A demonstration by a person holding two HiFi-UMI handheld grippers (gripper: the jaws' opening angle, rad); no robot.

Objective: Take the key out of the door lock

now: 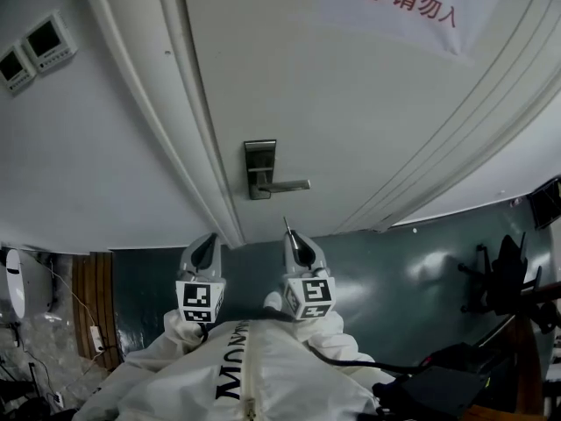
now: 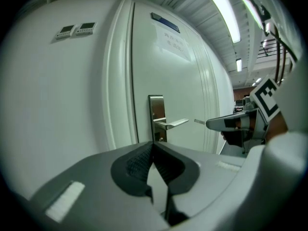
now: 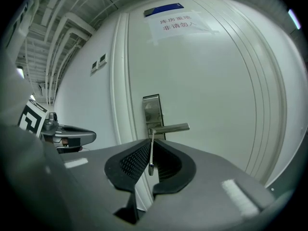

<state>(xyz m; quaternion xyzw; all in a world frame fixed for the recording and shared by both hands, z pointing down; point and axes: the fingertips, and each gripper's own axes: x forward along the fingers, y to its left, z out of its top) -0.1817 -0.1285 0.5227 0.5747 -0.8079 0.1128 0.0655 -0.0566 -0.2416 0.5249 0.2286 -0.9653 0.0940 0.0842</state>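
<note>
The key (image 3: 151,152) is being gripped by the right gripper (image 3: 150,143). Its jaws are closed on the thin metal, which is being pinched edge-on between the ribbed pads (image 3: 132,160). Part of the key is lying inside the jaws, and a short end is showing beyond the fingertips, pointing toward the door lock (image 3: 153,110). The lock plate and its lever handle (image 3: 169,127) are being seen straight ahead of the fingertips and apart from them, with nothing bridging the gap. From this the key is being judged as already free of the lock.

The step in hand is being judged as carrying the key clear. For that, a firm and even pinch is being called for, since so thin a piece could pivot or slide between the pads. Any swing of the exposed end toward the handle is best avoided, and the gripper is best drawn straight back from the door.

The left gripper (image 2: 153,146) is being held beside the right one with its jaws closed on nothing, and the key is lying off to its right, well clear of its fingertips.
</note>
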